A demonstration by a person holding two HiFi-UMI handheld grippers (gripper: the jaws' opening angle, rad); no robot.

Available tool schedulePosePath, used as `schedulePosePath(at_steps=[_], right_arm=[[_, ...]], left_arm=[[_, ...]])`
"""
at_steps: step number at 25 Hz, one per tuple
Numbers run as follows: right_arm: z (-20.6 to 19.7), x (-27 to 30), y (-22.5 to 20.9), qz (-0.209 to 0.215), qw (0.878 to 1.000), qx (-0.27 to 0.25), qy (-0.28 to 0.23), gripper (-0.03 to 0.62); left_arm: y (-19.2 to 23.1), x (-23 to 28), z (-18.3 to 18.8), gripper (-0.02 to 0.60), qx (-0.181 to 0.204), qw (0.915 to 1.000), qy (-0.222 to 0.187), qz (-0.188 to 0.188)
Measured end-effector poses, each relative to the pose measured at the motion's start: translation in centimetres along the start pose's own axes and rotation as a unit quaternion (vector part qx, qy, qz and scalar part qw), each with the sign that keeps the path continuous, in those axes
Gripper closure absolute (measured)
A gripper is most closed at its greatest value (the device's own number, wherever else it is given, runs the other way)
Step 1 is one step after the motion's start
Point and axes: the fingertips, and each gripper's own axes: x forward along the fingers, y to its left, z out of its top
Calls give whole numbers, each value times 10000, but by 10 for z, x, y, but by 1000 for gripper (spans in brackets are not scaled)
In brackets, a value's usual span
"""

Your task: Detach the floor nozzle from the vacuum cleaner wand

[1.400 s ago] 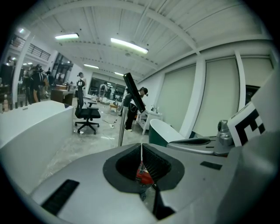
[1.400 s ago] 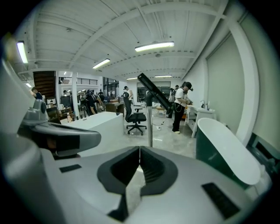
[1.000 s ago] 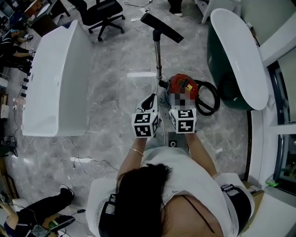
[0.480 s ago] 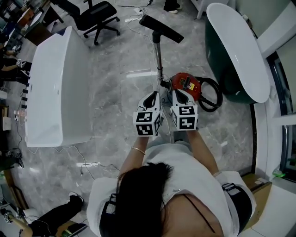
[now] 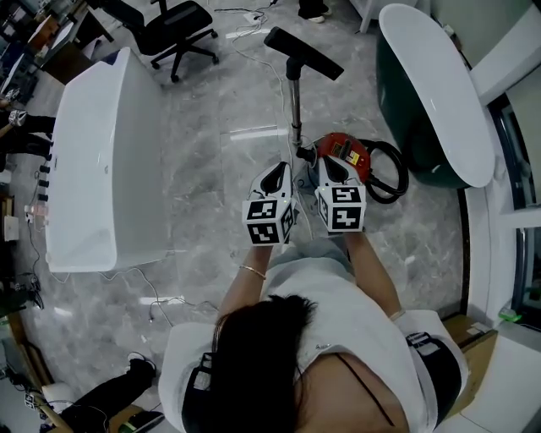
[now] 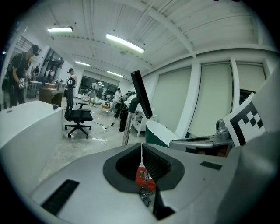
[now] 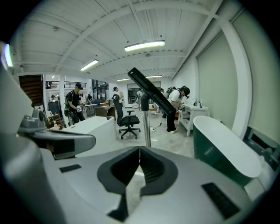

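Nearest, the left gripper (image 5: 274, 176) and the right gripper (image 5: 331, 167) are held out side by side in front of the person. Each has its jaws pressed together with nothing in them. The red seen through the left one's notch is the vacuum canister (image 5: 351, 152) beyond it, not something held.

Compared with a second ago, both grippers have slid forward together. The right one's tips now overlap the near edge of the canister in the head view, so this looks like an approach, with no grasp begun.

The canister sits on the floor (image 5: 203, 152) with its black hose (image 5: 390, 173) coiled beside it, close to the green tub (image 5: 431, 93) and well apart from the white tub (image 5: 93, 161).

From the canister the wand (image 5: 296, 106) stands upright, and the floor nozzle (image 5: 303, 52) is still attached at its top end, tilted in the air. An office chair (image 5: 173, 25) stands beyond. Both jaws will probably need to open before either part can be gripped.
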Motion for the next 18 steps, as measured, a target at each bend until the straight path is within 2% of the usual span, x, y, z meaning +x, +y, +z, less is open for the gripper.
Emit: schedulePosePath(at_steps=[4,9,18], right_arm=[[-1,1,2,-46,10000,33,6,579],[0,0,4,30,10000,59,-62,579],[2,0,8,-47,10000,-59,30,579]], left_arm=[[7,-1,-3,569,-35,10000,32,-6],[2,-1,4,569,-49,9997,-72,-217],[16,-8,1,569,-174,9998,-74,12]])
